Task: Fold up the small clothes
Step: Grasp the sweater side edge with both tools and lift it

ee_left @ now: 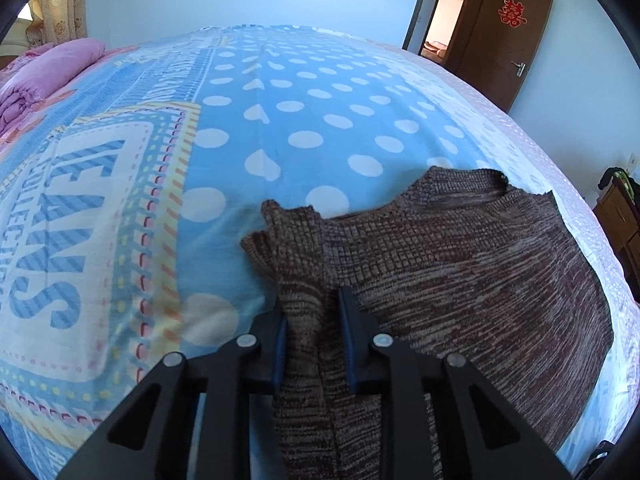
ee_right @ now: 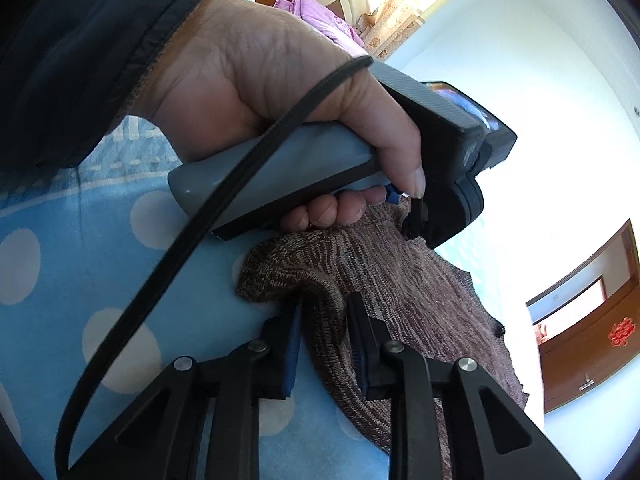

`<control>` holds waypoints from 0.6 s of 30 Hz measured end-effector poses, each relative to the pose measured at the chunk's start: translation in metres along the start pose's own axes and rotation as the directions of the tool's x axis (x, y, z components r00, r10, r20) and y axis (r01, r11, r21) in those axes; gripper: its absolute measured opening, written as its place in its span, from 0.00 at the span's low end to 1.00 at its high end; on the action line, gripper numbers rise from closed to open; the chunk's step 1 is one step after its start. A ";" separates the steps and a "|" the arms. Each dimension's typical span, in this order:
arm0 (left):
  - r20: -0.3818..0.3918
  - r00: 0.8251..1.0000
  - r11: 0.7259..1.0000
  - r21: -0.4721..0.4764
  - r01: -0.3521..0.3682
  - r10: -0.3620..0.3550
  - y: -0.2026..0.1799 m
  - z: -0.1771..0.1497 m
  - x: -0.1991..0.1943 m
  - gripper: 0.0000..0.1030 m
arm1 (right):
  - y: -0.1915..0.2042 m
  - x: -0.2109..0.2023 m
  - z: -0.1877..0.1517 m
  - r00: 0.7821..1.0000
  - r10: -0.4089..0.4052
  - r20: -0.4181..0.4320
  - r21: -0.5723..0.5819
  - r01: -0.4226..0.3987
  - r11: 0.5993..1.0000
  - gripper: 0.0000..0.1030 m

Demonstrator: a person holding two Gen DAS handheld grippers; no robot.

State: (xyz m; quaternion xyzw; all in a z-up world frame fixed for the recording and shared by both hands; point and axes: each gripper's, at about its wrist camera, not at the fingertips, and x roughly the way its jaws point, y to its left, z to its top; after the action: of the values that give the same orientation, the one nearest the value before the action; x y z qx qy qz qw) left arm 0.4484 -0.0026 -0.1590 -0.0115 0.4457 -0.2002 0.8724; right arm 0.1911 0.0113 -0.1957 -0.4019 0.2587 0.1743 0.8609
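The mottled brown and tan knit sweater [ee_left: 460,264] is streaked in fine horizontal lines. The bed's sky-blue sheet [ee_left: 304,92] carries white dots and a pastel patch with blue striped letters. A pink quilt [ee_left: 44,76] lies bunched; the brown wooden door [ee_left: 500,32] bears a red emblem.

The bed sheet [ee_left: 120,184] carries big blue letters "JEANS" in a white panel; the brown door [ee_left: 500,32] bears a red double-happiness character [ee_left: 512,13].

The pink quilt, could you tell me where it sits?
In the left wrist view the pink quilt lies bunched at the bed's far left, under the curtain.
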 end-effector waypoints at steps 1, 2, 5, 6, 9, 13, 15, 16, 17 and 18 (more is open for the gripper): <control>-0.004 1.000 1.000 0.000 0.004 -0.004 0.000 0.000 0.000 0.19 | -0.003 0.000 0.000 1.000 0.007 0.000 0.006 -0.007 1.000 0.09; -0.009 1.000 1.000 0.001 0.003 -0.003 0.000 0.001 -0.001 0.18 | -0.005 -0.002 0.000 1.000 0.012 0.006 0.017 -0.012 1.000 0.09; -0.022 1.000 1.000 -0.007 0.003 -0.003 -0.001 0.005 -0.005 0.11 | -0.015 -0.014 -0.001 0.999 0.023 0.045 0.066 -0.026 0.997 0.07; -0.026 1.000 1.000 -0.010 0.003 -0.003 -0.001 0.006 -0.007 0.11 | -0.017 -0.018 -0.001 0.998 0.027 0.058 0.080 -0.032 0.996 0.07; -0.019 1.000 1.000 -0.025 0.013 -0.014 -0.002 0.010 -0.017 0.11 | -0.027 -0.031 -0.004 0.995 0.032 0.098 0.126 -0.045 0.991 0.07; 0.008 0.999 0.997 -0.062 0.042 -0.041 -0.006 0.017 -0.033 0.10 | -0.047 -0.043 -0.012 0.990 0.053 0.132 0.206 -0.080 0.975 0.07; 0.024 0.999 0.997 -0.059 0.042 -0.040 -0.013 0.021 -0.040 0.10 | -0.057 -0.047 -0.017 0.988 0.056 0.146 0.237 -0.090 0.967 0.07; 0.029 0.999 0.997 -0.058 0.043 -0.041 -0.015 0.023 -0.042 0.10 | -0.062 -0.050 -0.019 0.987 0.056 0.153 0.254 -0.094 0.963 0.07; 0.033 0.998 0.997 -0.059 0.048 -0.046 -0.018 0.024 -0.045 0.10 | -0.069 -0.053 -0.021 0.985 0.057 0.161 0.273 -0.100 0.957 0.07; 0.038 0.998 0.997 -0.063 0.054 -0.051 -0.021 0.026 -0.047 0.10 | -0.075 -0.055 -0.024 0.984 0.059 0.166 0.290 -0.106 0.951 0.07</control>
State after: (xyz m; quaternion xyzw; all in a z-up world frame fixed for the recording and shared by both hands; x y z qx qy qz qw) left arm 0.4370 -0.0090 -0.1024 -0.0547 0.4354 -0.2084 0.8741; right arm 0.1772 -0.0586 -0.1313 -0.2419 0.2304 0.2000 0.9211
